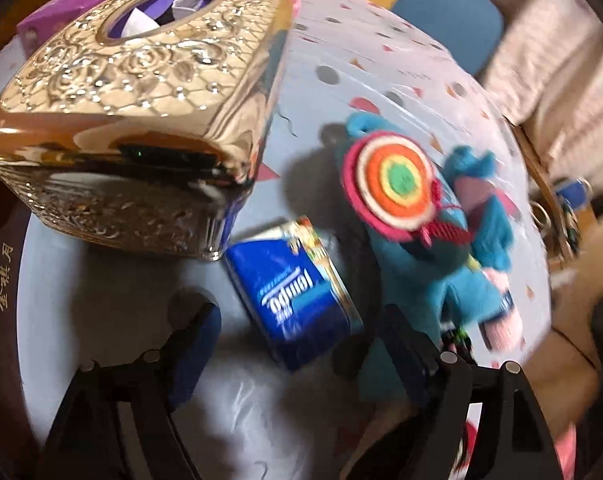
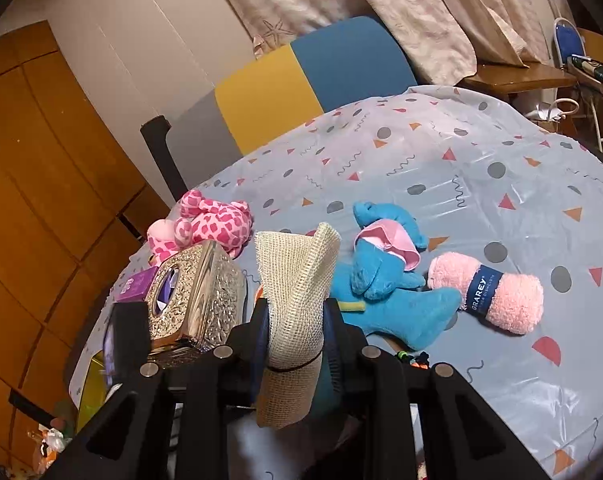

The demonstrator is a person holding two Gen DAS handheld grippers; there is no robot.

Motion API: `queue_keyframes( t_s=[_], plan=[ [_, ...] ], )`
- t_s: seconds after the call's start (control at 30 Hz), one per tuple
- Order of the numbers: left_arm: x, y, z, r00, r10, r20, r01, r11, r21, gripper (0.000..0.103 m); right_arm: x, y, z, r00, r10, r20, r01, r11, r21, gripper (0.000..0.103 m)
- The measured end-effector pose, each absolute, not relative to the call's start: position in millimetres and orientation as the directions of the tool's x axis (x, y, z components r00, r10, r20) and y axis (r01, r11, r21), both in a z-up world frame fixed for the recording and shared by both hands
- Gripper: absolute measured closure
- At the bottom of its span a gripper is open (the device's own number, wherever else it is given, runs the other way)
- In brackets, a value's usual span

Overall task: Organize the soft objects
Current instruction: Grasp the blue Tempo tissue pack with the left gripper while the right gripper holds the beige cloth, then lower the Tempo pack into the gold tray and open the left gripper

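My right gripper [image 2: 295, 312] is shut on a rolled cream mesh mat [image 2: 293, 280] tied with a black band, held above the table. A blue plush toy [image 2: 389, 280] lies on the patterned tablecloth [image 2: 481, 184], a rolled pink towel [image 2: 501, 292] with a blue band right of it. A pink spotted plush [image 2: 213, 224] lies behind the gold tissue box [image 2: 193, 300]. In the left wrist view my left gripper [image 1: 297, 344] is open around a blue tissue pack [image 1: 297, 296]. The blue plush [image 1: 473, 240] with a rainbow lollipop [image 1: 393, 184] lies to its right, the gold tissue box [image 1: 141, 112] to its left.
A purple box [image 2: 137, 284] sits left of the tissue box. A yellow and blue chair [image 2: 309, 80] stands behind the table. Wooden panels [image 2: 41, 180] are at the left, curtains [image 2: 381, 8] and a side table [image 2: 517, 76] at the back right.
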State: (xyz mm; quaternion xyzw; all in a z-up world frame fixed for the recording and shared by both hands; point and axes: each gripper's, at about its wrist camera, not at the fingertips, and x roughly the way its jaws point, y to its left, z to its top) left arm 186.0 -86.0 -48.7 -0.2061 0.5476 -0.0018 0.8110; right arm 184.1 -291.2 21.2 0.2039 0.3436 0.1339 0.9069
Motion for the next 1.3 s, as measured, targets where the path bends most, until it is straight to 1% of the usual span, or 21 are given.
queue_keyframes(
  t_s=[0.1,0.2,0.27,0.33,0.37,0.4,0.43,0.5,0.77,1.0,1.1,1.17,1.3],
  plan=[
    [198.5,-93.5,-55.0,0.408,-0.17,-0.897,-0.286,0.909,-0.303,0.021,183.0,-295.5,20.5,0.733,0.395,-0.554,-0.099,0.868,0.487,0.077],
    [205.5,-96.5,-64.4,0.38,-0.128,-0.916,-0.326,0.908,-0.262,0.015,182.8,-294.9,20.8,0.731,0.401,-0.551,-0.104,0.864,0.492,0.077],
    [209.2,-102.7,-64.3,0.384,-0.096,-0.918,-0.327,0.916,-0.233,0.016,182.3,-292.1,21.3,0.73,0.397,-0.556,-0.109,0.871,0.479,0.077],
    [212.0,-108.0,-66.4,0.378,-0.066,-0.923,-0.315,0.929,-0.195,0.027,182.2,-290.2,20.9,0.728,0.396,-0.56,-0.113,0.874,0.472,0.077],
    [211.7,-110.4,-67.1,0.384,-0.057,-0.922,-0.294,0.939,-0.181,0.036,182.4,-289.7,20.3,0.724,0.403,-0.56,-0.118,0.872,0.475,0.077],
    [210.4,-112.4,-67.0,0.385,-0.041,-0.922,-0.272,0.95,-0.156,0.041,182.6,-289.2,19.9,0.721,0.408,-0.56,-0.122,0.871,0.476,0.077],
    [208.4,-113.8,-66.5,0.392,-0.038,-0.919,-0.243,0.959,-0.144,0.043,182.7,-287.9,20.0,0.72,0.407,-0.562,-0.127,0.873,0.47,0.077],
    [201.0,-113.5,-63.3,0.411,-0.076,-0.908,-0.171,0.973,-0.158,0.045,182.0,-285.7,19.8,0.718,0.407,-0.564,-0.133,0.877,0.462,0.077],
    [137.1,-74.9,-51.2,0.404,-0.261,-0.876,0.106,0.965,-0.239,0.045,185.1,-266.8,13.2,0.679,0.395,-0.619,-0.169,0.904,0.392,0.077],
    [89.4,-24.3,1.1,0.494,-0.365,-0.79,0.214,0.931,-0.296,0.045,188.5,-238.7,-0.4,0.613,0.377,-0.695,-0.233,0.926,0.296,0.077],
    [78.6,6.3,27.7,0.552,-0.369,-0.748,0.201,0.929,-0.31,0.045,187.7,-225.3,-6.2,0.583,0.372,-0.722,-0.276,0.927,0.255,0.077],
    [72.6,38.4,39.8,0.593,-0.351,-0.725,0.155,0.933,-0.325,0.045,187.8,-218.3,-10.4,0.566,0.362,-0.74,-0.293,0.928,0.23,0.077],
    [71.8,111.9,48.6,0.662,-0.242,-0.71,0.016,0.951,-0.31,0.045,188.0,-209.1,-17.1,0.544,0.341,-0.767,-0.311,0.931,0.193,0.077]
  ],
)
